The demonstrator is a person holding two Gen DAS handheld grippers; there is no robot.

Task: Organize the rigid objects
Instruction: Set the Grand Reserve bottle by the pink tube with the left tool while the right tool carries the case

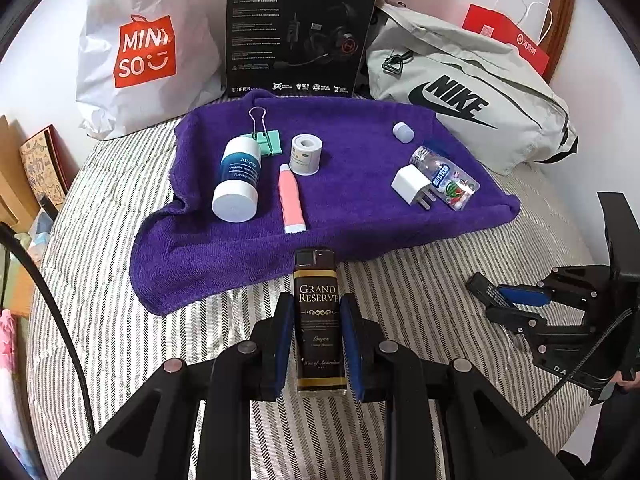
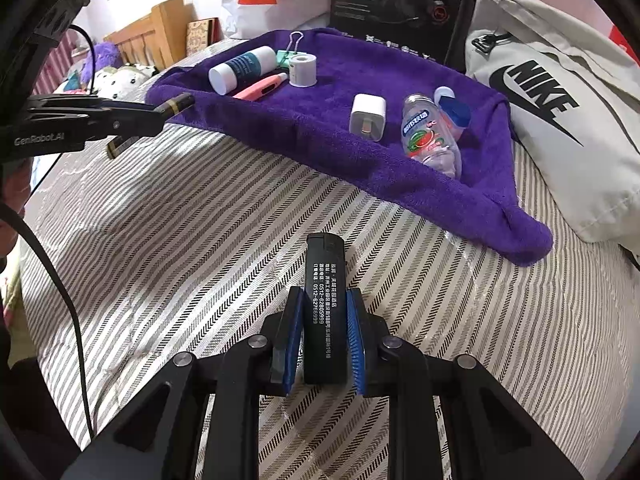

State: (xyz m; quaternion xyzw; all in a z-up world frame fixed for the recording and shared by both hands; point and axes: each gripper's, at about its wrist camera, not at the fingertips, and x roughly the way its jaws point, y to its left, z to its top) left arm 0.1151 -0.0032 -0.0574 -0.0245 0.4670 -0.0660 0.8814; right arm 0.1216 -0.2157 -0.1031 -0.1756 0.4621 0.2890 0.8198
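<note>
Left wrist view shows my left claw [image 1: 318, 344] clamped on a dark lighter labelled Grand Reserve [image 1: 319, 320], its blue pads pressed to both sides, held above the striped bed [image 1: 120, 240] just short of the near hem of the purple towel [image 1: 352, 216]. At twelve o'clock from it lie the pink tube [image 1: 291, 198], the white-capped bottle [image 1: 237, 180], the tape roll [image 1: 306, 154] and the green binder clip [image 1: 266, 136]; at one to two o'clock sit the white charger plug [image 1: 412, 184], the clear candy bottle [image 1: 446, 178] and a small pale cap [image 1: 403, 132].

Right wrist view shows my right claw [image 2: 323, 336] closed on a black lighter with white print [image 2: 324, 312], also over the bedding, with the towel at twelve to one o'clock.

I judge this the carry step: both lighters are gripped and not yet placed, and the rest is already gathered on the towel. The next move calls for bringing each one forward over the hem and setting it on a bare patch; the middle of the towel, between the tube and the plug, looks free, so I would aim there and keep clear of the rolling bottles.

Hard to read: something blue lies behind the candy bottle and I cannot identify it. The lighters' rear ends vanish between the pads, and the bags beyond are cut off by the frame.
</note>
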